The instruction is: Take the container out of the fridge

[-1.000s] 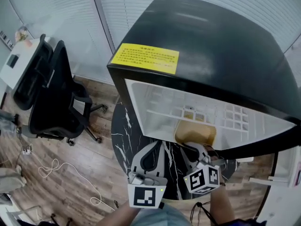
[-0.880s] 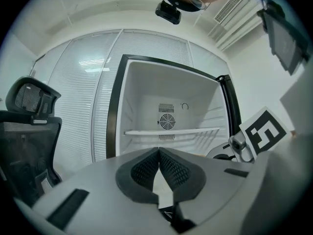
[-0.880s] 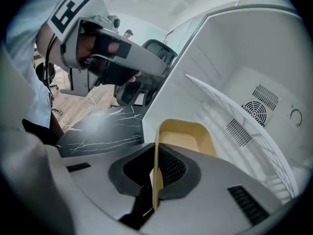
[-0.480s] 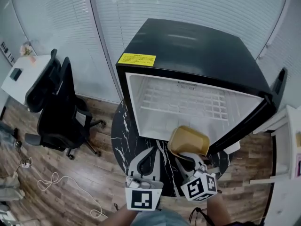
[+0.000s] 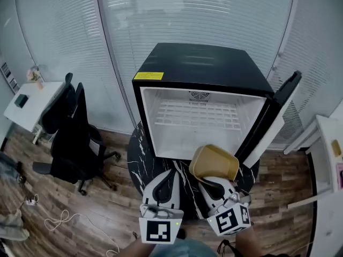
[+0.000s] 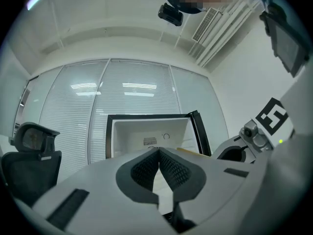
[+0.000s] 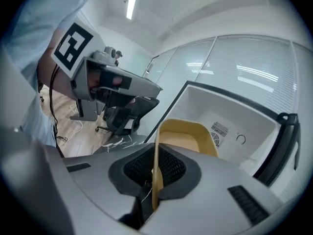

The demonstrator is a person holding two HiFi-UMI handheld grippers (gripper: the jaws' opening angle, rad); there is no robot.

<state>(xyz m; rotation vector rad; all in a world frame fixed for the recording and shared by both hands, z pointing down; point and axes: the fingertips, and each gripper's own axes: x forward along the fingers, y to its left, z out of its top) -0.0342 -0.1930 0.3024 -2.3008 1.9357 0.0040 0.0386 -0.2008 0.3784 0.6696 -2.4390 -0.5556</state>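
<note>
We had the right hand-held gripper (image 5: 212,180) clamped on the container (image 5: 214,162), out of the fridge (image 5: 203,68) ahead; set-down looked next.

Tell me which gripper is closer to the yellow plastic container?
Right. The right gripper holds the yellow plastic container by its wall; the left gripper is to its left, shut, touching nothing.

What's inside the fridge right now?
Only a white wire shelf and a vent show inside the fridge. Part of its floor is covered by the yellow container in the right claw.
</note>
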